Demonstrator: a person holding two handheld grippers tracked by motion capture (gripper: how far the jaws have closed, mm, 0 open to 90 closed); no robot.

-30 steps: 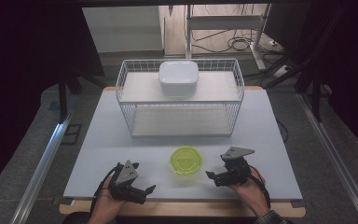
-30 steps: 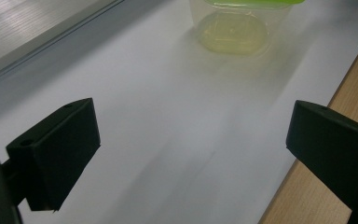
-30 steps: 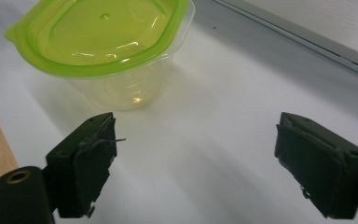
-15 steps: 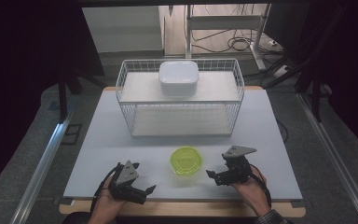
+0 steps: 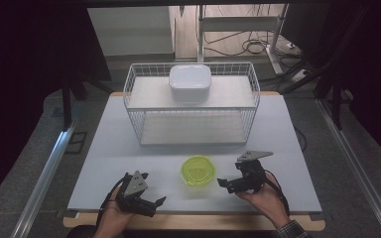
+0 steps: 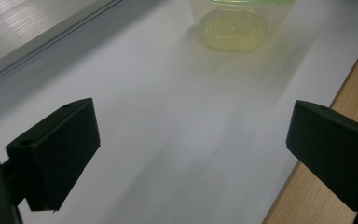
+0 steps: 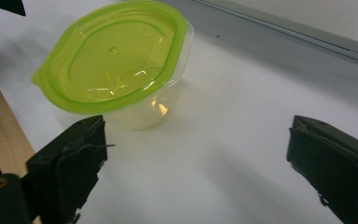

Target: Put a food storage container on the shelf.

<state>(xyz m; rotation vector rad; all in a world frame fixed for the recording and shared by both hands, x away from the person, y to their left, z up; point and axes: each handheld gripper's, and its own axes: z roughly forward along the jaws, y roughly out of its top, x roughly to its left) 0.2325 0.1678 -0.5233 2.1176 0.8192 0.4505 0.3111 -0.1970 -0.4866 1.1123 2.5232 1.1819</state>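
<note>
A clear plastic container with a lime-green lid (image 5: 198,171) stands near the front middle of the white table (image 5: 104,148). My right gripper (image 5: 224,186) is just to its right and points at it, open and empty. In the right gripper view the container (image 7: 114,56) sits ahead and to the left of the open right gripper (image 7: 196,158), near the left jaw without touching it. My left gripper (image 5: 155,206) rests at the front edge, left of the container, and is open. In the left gripper view the container's base (image 6: 237,28) lies far ahead of the left gripper (image 6: 191,144).
A white wire basket (image 5: 193,126) stands across the back half of the table, with a white rounded dish (image 5: 190,83) resting on its top. The table's wooden front edge (image 6: 349,98) runs close to the left gripper. Dark floor and metal rails flank the table.
</note>
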